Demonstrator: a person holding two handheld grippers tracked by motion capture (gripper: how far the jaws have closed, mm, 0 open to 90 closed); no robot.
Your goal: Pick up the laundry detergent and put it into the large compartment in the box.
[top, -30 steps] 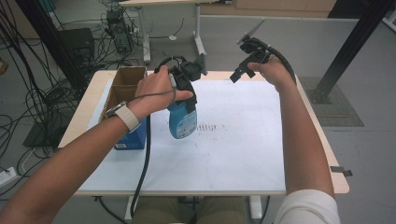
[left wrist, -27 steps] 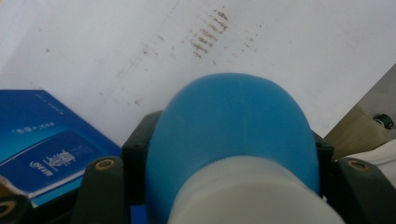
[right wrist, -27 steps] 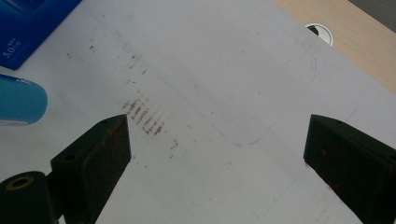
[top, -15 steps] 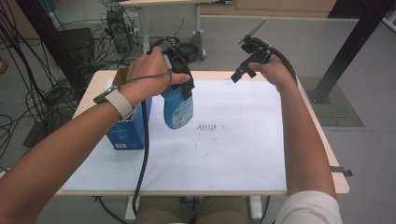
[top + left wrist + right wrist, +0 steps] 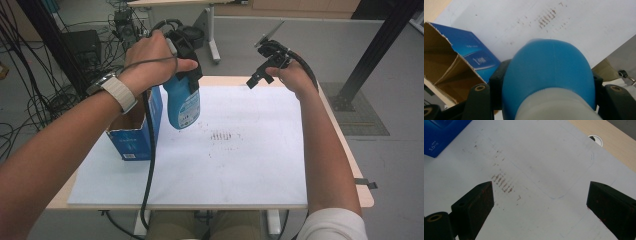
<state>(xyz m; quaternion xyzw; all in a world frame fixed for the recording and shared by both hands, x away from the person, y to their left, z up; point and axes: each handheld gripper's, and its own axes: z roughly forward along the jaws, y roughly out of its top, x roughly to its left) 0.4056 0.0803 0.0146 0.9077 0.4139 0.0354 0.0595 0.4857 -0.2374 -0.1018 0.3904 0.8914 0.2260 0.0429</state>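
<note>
Your left gripper (image 5: 186, 75) clamps the blue bottle (image 5: 182, 102) in the air beside the open blue carton (image 5: 134, 135), while your right gripper (image 5: 264, 62) hangs wide-jawed, empty, above the white sheet (image 5: 240, 160).

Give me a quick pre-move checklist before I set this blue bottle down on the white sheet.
1. Hold on the blue plastic bottle: the left gripper has its jaws closed on both sides of it. Ok.
2. Bottle off the table: it hangs in the air above the white paper sheet. Ok.
3. Landing spot: the sheet ahead of the bottle is bare apart from brown smudge marks. Ok.
4. Open blue cardboard box: it sits close beside the bottle; the gap is hard to judge. Cannot tell.
5. Right gripper: jaws wide apart, holding nothing, raised over the far edge. Ok.
</note>
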